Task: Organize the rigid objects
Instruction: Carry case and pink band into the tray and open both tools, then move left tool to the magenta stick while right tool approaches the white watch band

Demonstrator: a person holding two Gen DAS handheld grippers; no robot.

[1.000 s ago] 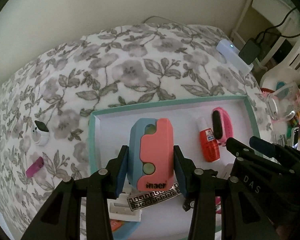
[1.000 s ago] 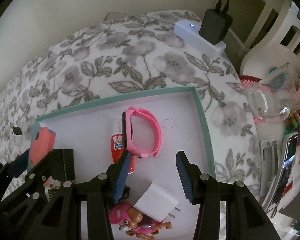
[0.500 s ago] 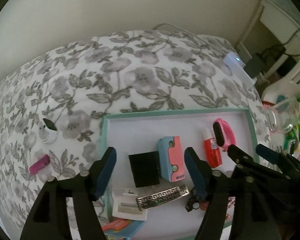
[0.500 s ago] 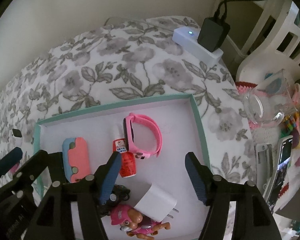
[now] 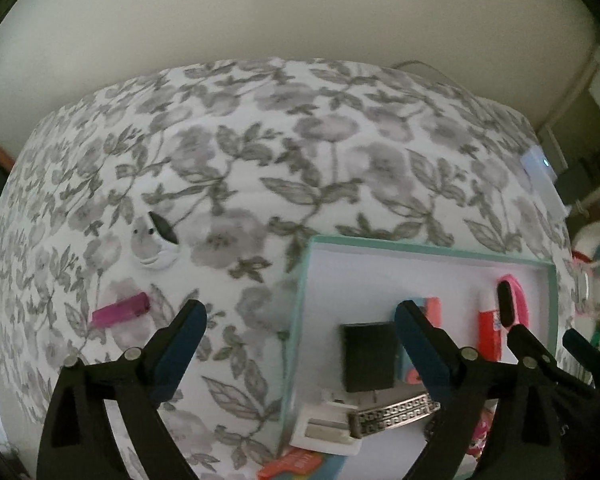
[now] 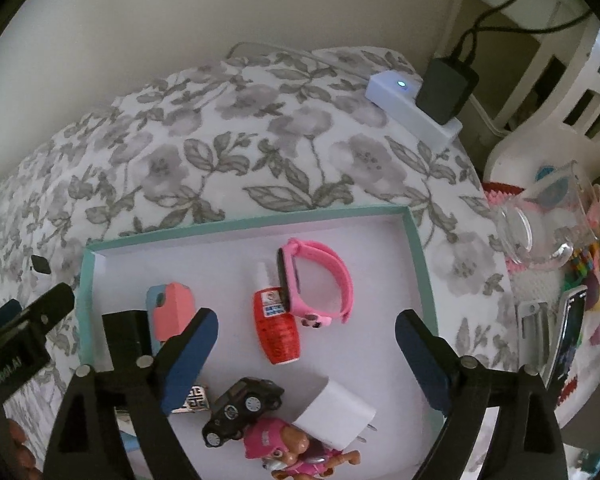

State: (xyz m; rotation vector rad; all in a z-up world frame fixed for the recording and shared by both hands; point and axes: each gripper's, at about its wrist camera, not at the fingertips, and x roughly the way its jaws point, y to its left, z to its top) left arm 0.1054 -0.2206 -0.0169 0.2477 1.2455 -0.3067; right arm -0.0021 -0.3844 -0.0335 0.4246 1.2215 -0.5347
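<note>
A teal-rimmed white tray (image 6: 417,248) on the floral bed holds a pink-and-blue case (image 6: 168,310), a black box (image 5: 367,356), a red bottle (image 6: 278,330), a pink watch (image 6: 324,280), a black toy car (image 6: 242,408), a white charger plug (image 6: 334,412) and a pink toy dog (image 6: 288,450). My left gripper (image 5: 300,344) is open and empty, over the tray's left rim (image 5: 298,320). A magenta stick (image 5: 120,314) and a white earbud case (image 5: 154,242) lie on the bed to its left. My right gripper (image 6: 306,354) is open and empty above the tray.
A patterned silver bar (image 5: 394,420) and a white clip (image 5: 328,430) lie at the tray's near left. A white hub with a black adapter (image 6: 416,108) sits at the bed's far right. A clear jug (image 6: 540,228) and clutter stand right of the bed.
My left gripper let go of the pink-and-blue case in the tray, opened wide and swung left toward the tray's left rim. My right gripper opened wider and drew back slightly.
</note>
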